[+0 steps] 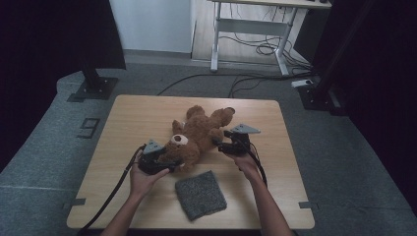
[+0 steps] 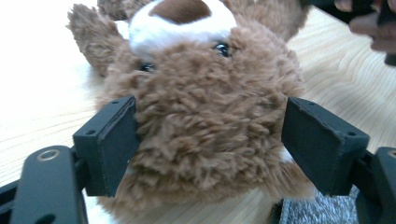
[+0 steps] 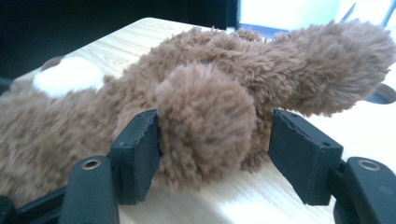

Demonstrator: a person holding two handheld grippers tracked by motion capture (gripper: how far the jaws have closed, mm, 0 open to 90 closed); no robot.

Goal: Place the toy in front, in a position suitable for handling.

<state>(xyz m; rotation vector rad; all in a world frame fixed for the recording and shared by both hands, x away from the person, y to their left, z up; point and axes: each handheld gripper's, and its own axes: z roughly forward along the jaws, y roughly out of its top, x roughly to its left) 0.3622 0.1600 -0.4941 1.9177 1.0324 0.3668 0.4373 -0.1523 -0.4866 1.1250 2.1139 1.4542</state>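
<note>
Teddy bear lies on wooden table, grey carpet around.

teddy bear: shaggy plush | table: smooth wood-grain | cloth: coarse grey knit

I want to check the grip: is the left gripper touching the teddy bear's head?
Touching. In the left gripper view, the left gripper has the teddy bear head between its jaws, and the left jaw presses into the fur.

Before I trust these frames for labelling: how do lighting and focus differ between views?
High view: dim, dark surroundings, teddy small but legible. Left gripper view: table blown out white at left, fur soft. Right gripper view: bright glare at the top edge, paw fairly sharp.
</note>
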